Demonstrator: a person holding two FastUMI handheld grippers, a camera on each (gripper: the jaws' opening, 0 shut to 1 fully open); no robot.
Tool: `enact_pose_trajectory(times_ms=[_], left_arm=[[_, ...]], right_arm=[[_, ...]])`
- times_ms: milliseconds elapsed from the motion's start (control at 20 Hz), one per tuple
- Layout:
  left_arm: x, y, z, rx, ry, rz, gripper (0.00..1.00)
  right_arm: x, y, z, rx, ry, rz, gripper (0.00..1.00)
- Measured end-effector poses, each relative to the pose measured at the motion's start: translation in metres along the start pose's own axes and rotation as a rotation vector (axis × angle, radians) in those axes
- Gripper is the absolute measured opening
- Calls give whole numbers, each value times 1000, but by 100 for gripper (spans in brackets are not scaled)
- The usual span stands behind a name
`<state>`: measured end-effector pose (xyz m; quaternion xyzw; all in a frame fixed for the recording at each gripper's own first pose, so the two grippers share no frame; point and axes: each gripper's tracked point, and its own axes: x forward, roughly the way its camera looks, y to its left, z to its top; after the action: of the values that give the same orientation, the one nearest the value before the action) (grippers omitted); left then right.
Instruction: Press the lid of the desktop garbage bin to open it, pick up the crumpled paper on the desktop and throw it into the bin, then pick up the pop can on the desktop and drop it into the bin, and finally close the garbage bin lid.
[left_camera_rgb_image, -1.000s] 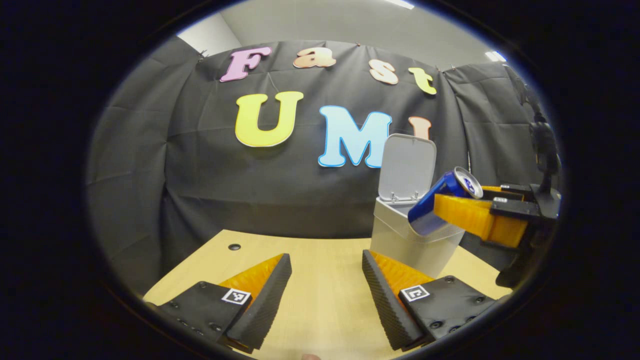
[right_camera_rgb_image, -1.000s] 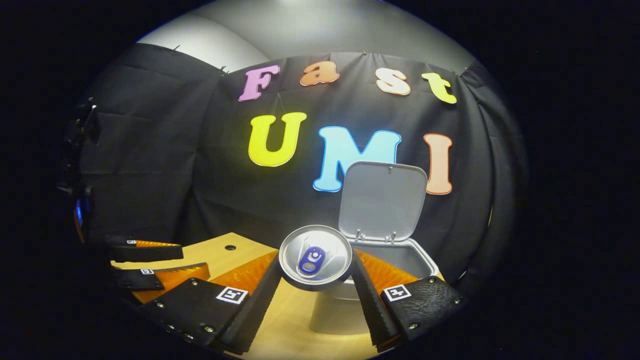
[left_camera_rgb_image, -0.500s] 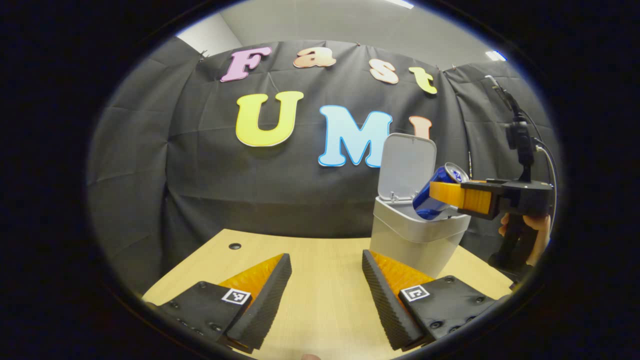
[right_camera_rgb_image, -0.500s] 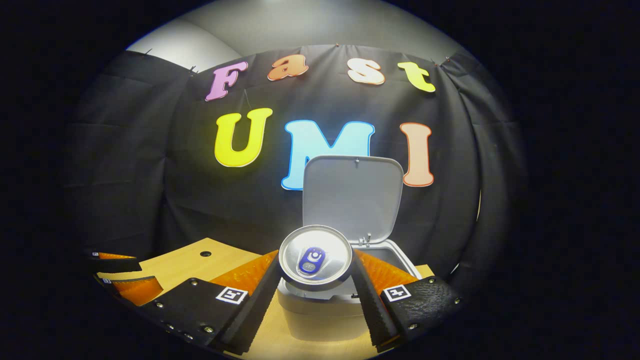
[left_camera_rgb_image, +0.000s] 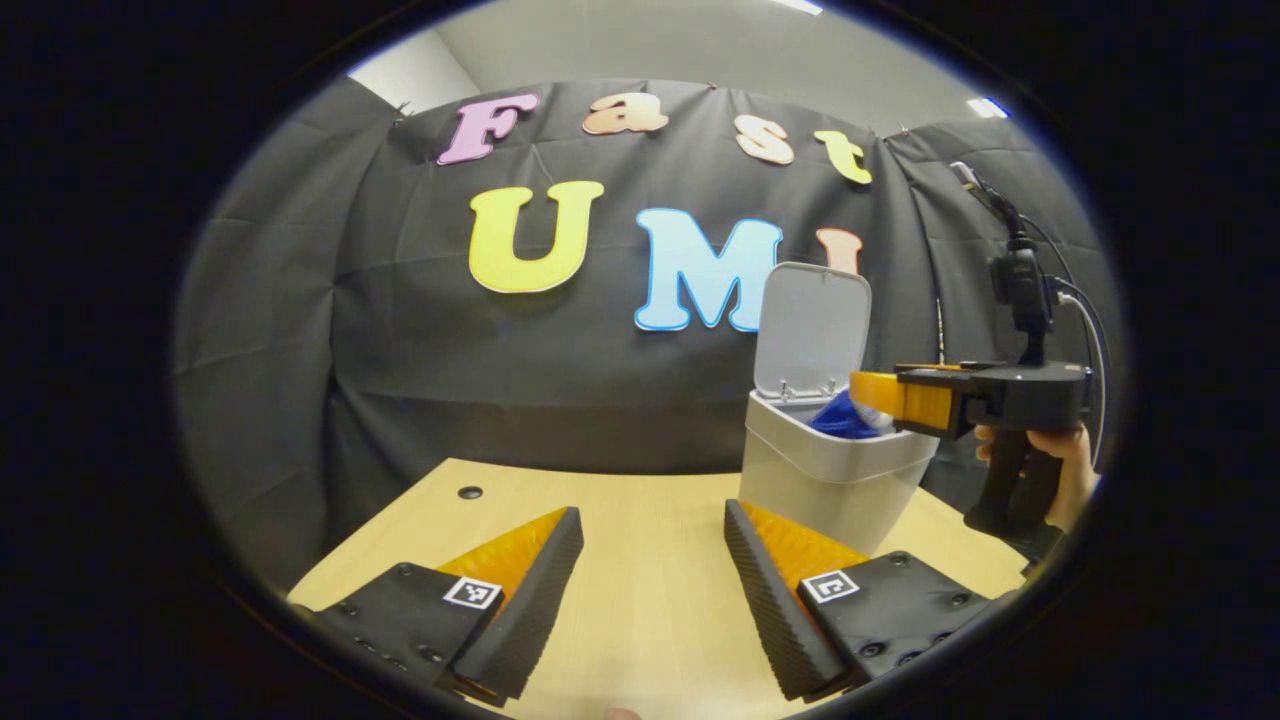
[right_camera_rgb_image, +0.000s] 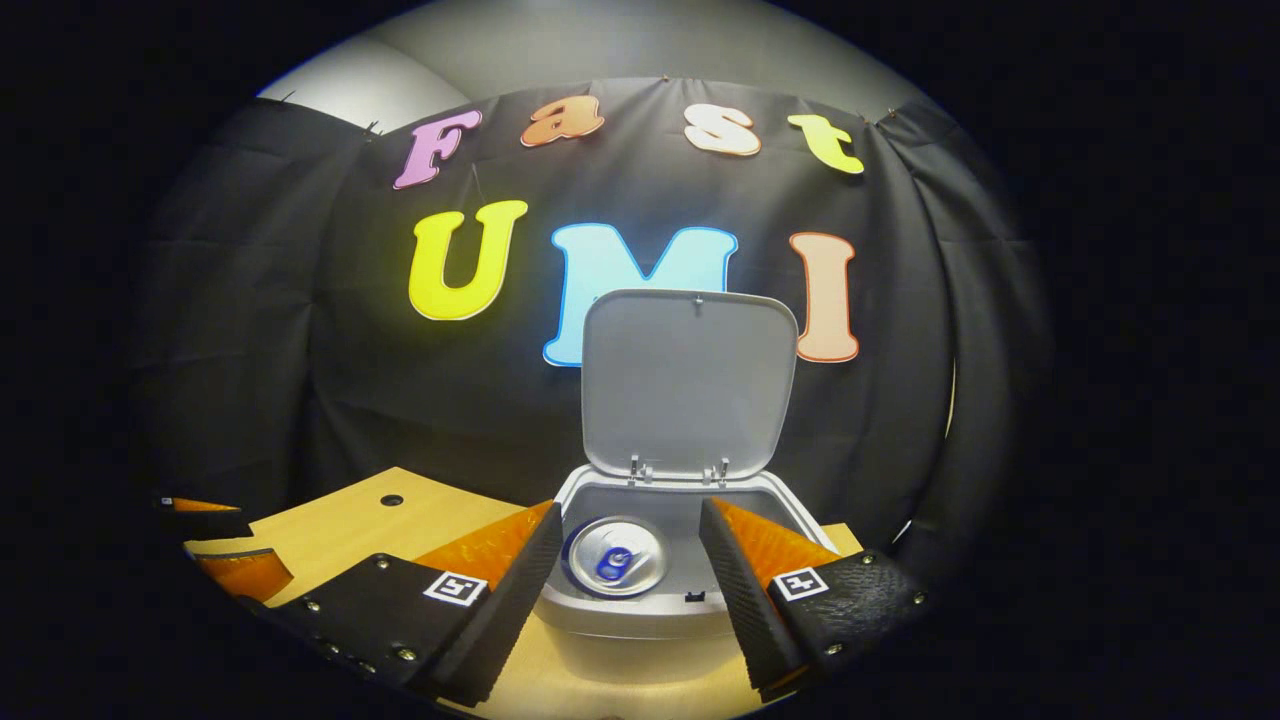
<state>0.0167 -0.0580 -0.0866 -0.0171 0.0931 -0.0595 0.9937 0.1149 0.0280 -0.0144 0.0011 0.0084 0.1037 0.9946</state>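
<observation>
Wood counter (left_camera_rgb_image: 620, 560) bare; can (right_camera_rgb_image: 614, 556) just dropped from right tool (right_camera_rgb_image: 625, 570) into bin (right_camera_rgb_image: 640, 625). Both tools now open, empty. Only lid (right_camera_rgb_image: 688, 380) closing left.

Can (right_camera_rgb_image: 613, 557) in bin (right_camera_rgb_image: 640, 618); lid (right_camera_rgb_image: 688, 380) upright behind; bin on table (right_camera_rgb_image: 340, 520).

Recording booth: black cloth wall (left_camera_rgb_image: 560, 400), wooden desktop (left_camera_rgb_image: 640, 560).

No legible text or numbers — just unreadable square coded markers (left_camera_rgb_image: 829, 586) on the tool fingers.
</observation>
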Motion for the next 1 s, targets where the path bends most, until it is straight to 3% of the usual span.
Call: enact_pose_trajectory(times_ms=[500, 1000], left_arm=[[-4, -10, 6, 8, -12, -19, 93], [7, -6, 16, 29, -23, -50, 94]], right_arm=[[5, -6, 32, -24, -52, -10, 92], [37, -27, 103, -53, -140, -76, 94]])
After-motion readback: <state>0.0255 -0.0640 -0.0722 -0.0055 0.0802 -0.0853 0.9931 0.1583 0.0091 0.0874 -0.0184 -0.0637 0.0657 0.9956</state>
